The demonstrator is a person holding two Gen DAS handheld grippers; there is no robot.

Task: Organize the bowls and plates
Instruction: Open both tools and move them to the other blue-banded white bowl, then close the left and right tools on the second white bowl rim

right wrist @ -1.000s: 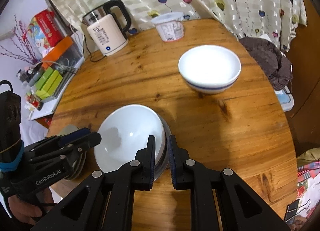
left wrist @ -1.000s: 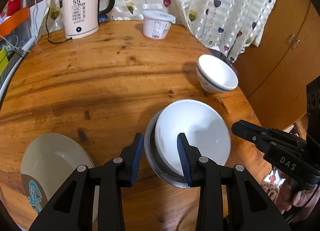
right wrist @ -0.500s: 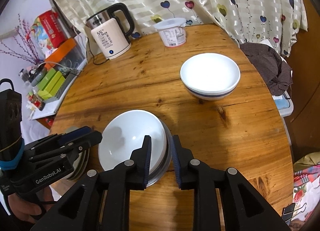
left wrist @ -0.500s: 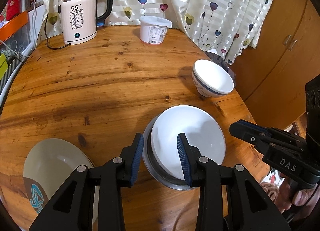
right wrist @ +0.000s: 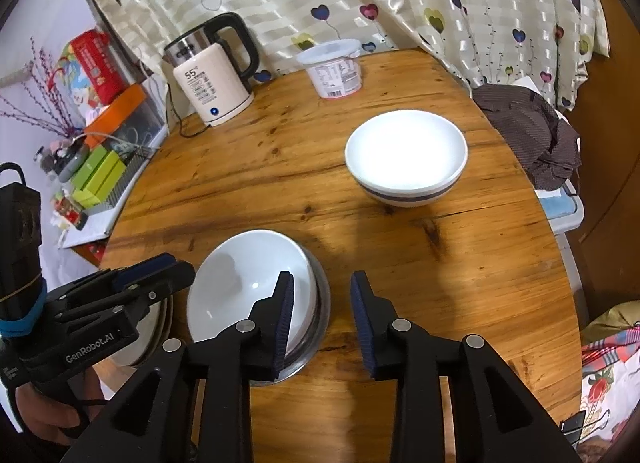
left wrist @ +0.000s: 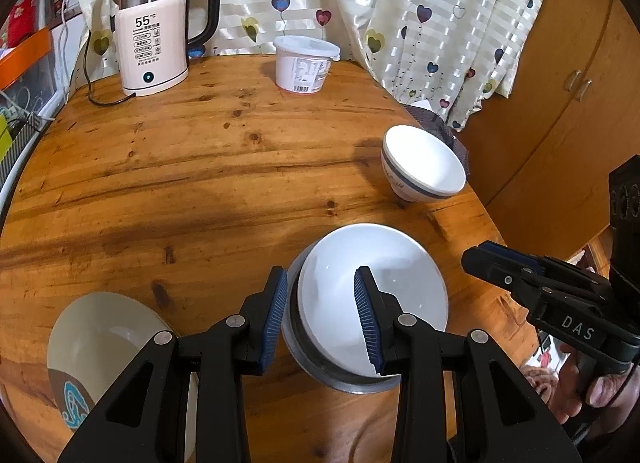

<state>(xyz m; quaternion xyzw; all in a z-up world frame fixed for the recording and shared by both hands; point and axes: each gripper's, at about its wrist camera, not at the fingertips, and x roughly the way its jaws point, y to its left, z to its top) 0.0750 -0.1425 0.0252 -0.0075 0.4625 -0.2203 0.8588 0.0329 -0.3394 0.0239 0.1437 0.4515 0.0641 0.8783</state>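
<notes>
Bare table (right wrist: pixel 460 263) separates stacked bowl (right wrist: pixel 248 287) from banded bowl (right wrist: pixel 406 159).

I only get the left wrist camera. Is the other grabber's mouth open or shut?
Observer: Its jaws are opening. The white bowl's rim shows in the right gripper's gap, and no pad presses on it.
Operator: What's left of the kettle?
Observer: Purple blossom twigs by the wall.
Operator: Anything on my left gripper's handle?
Observer: A blue band is wrapped around it.
</notes>
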